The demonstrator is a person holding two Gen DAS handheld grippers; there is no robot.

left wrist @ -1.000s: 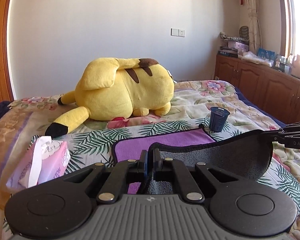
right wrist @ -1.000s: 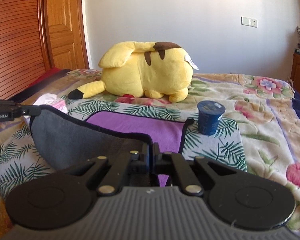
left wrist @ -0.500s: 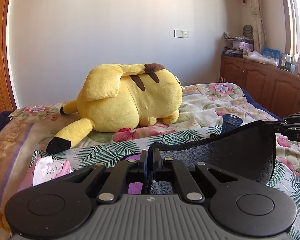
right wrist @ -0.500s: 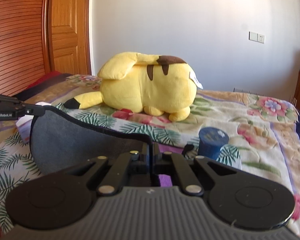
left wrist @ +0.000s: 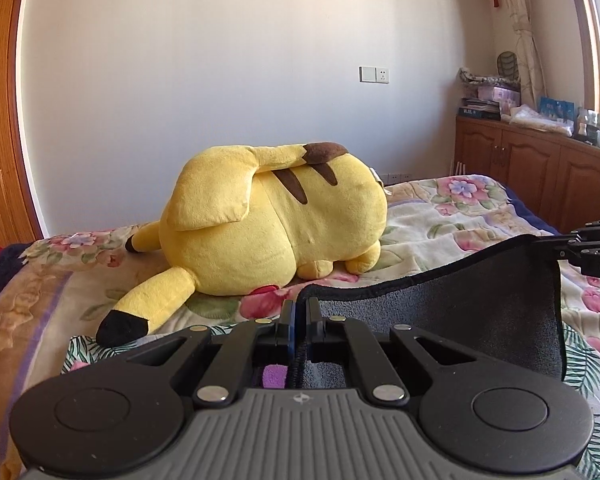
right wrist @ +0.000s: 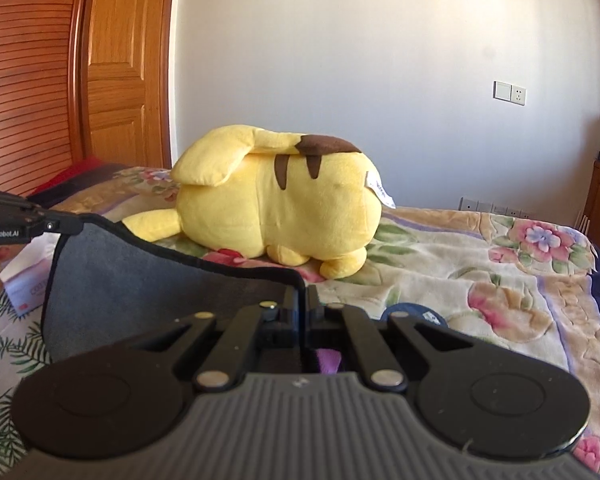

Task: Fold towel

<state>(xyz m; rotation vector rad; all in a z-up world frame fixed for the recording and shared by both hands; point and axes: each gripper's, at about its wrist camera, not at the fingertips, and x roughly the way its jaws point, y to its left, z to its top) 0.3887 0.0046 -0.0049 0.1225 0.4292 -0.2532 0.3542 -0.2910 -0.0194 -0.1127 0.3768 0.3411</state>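
Bright window daylight, sharp focus, fisheye-bent edges.

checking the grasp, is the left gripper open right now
No, the left gripper has its fingers shut on the hem of the grey and purple towel.

There are two grippers, left [left wrist: 299, 312] and right [right wrist: 301, 300], and one towel [left wrist: 460, 308]. I count one yellow plush [left wrist: 276, 232], one blue cup [right wrist: 414, 314], one tissue pack [right wrist: 26, 276] and one bed [right wrist: 500, 272].
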